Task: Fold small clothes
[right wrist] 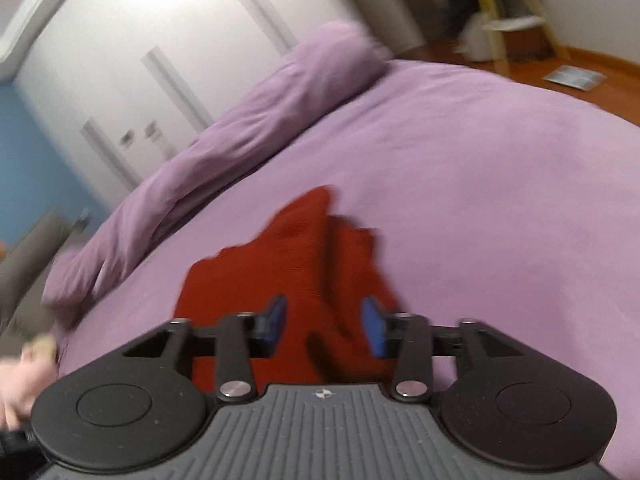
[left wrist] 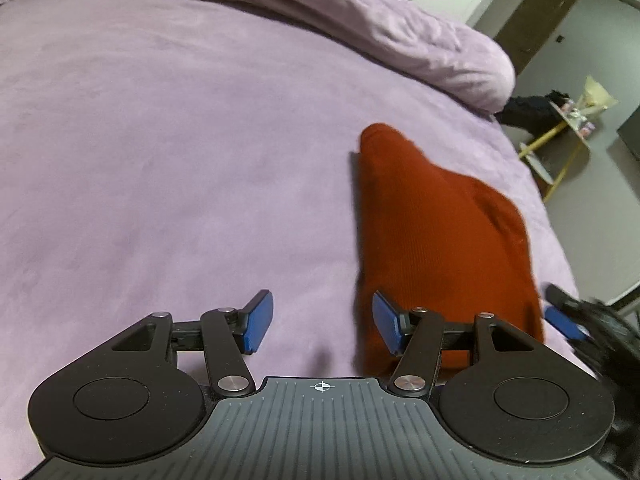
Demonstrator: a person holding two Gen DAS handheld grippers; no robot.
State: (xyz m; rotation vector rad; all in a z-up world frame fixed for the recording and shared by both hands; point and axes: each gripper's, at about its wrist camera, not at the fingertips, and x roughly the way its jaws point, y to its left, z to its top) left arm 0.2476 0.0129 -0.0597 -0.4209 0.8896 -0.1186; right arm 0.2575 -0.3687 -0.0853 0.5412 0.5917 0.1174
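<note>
One rust-red garment point(left wrist: 436, 240), lying bunched on lilac bedspread point(left wrist: 160, 160), just right of left gripper point(left wrist: 322, 322) and directly ahead of and beneath right gripper point(right wrist: 323, 324); both sets of jaws spread apart, nothing clamped, seemingly poised to seize cloth edges for folding.

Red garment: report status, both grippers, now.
Left gripper open, holding nothing. Right gripper open over the red garment, not gripping. Garment lies rumpled on the purple bedspread. Nothing in the way.

home bedroom, purple bed point(left wrist: 160, 128), rumpled duvet point(left wrist: 400, 28), wardrobe point(right wrist: 160, 32)
</note>
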